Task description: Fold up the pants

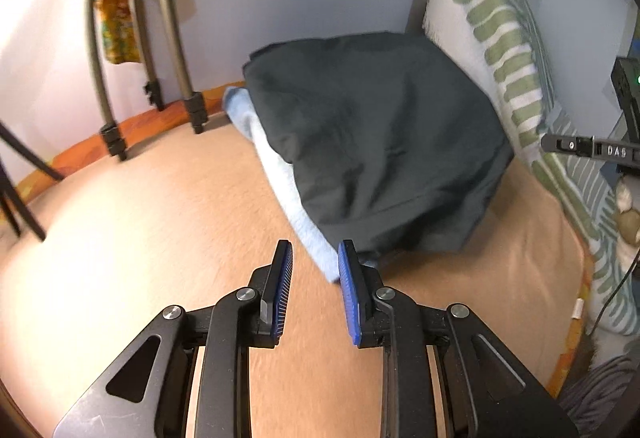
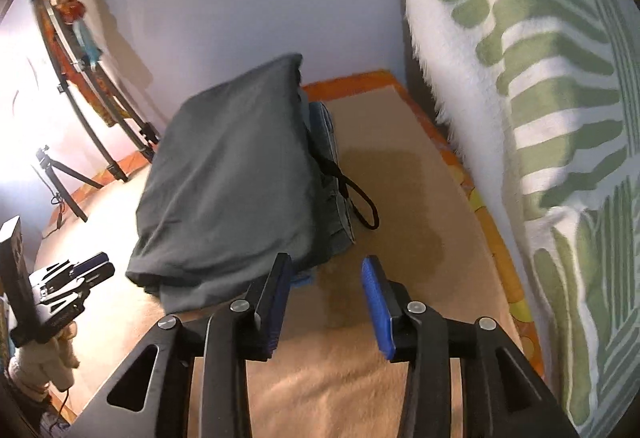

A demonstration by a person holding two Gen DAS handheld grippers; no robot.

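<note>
In the left wrist view, the left gripper hangs over a tan blanket spread on a bed, its blue-padded fingers parted with nothing between them. Just ahead lie the folded dark pants, resting on a light blue cloth whose edge reaches down beside the right-hand finger tip. Behind the pants a pillow with green stripes leans against the wall, and tripod legs stand at the far left edge of the bed. The right gripper pokes in from the right border, too small to judge. In the right wrist view, the right gripper also has its fingers apart and empty, above bare blanket. The pants sit just ahead and to the left, their near corner close by the left-hand finger, whether touching I cannot tell; a dark drawstring loop trails out of the pile's right side onto the blanket. The pillow fills the right side, and the left gripper shows at the left border.
</note>
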